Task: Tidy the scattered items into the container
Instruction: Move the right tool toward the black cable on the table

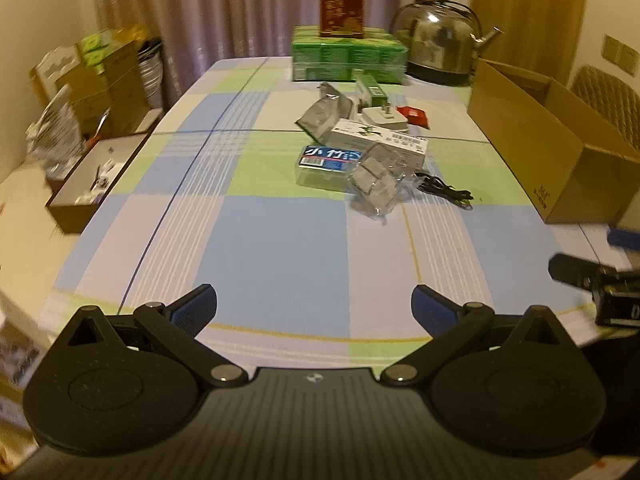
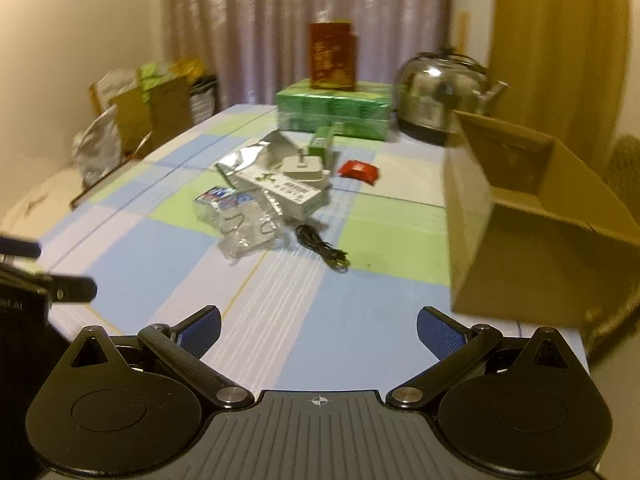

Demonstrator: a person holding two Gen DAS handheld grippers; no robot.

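Note:
Scattered items lie in a pile mid-table: a white box (image 1: 380, 142), a blue-labelled clear pack (image 1: 326, 166), a clear bag of grey pieces (image 1: 376, 184), a black cable (image 1: 444, 192), a silver foil pouch (image 1: 324, 114), a white plug (image 1: 384, 117), a red packet (image 1: 414, 116) and a small green box (image 1: 372, 90). The open cardboard box (image 1: 532, 140) stands at the right table edge. My left gripper (image 1: 314, 312) is open and empty, well short of the pile. My right gripper (image 2: 319, 334) is open and empty, near the cardboard box (image 2: 516, 216) and short of the cable (image 2: 322, 248).
At the far end stand a green carton stack (image 1: 348, 58) with a red box (image 1: 342, 4) on top and a metal kettle (image 1: 438, 46). Boxes and bags (image 1: 100, 80) crowd the left side beside the table. A chair (image 1: 608, 100) stands behind the cardboard box.

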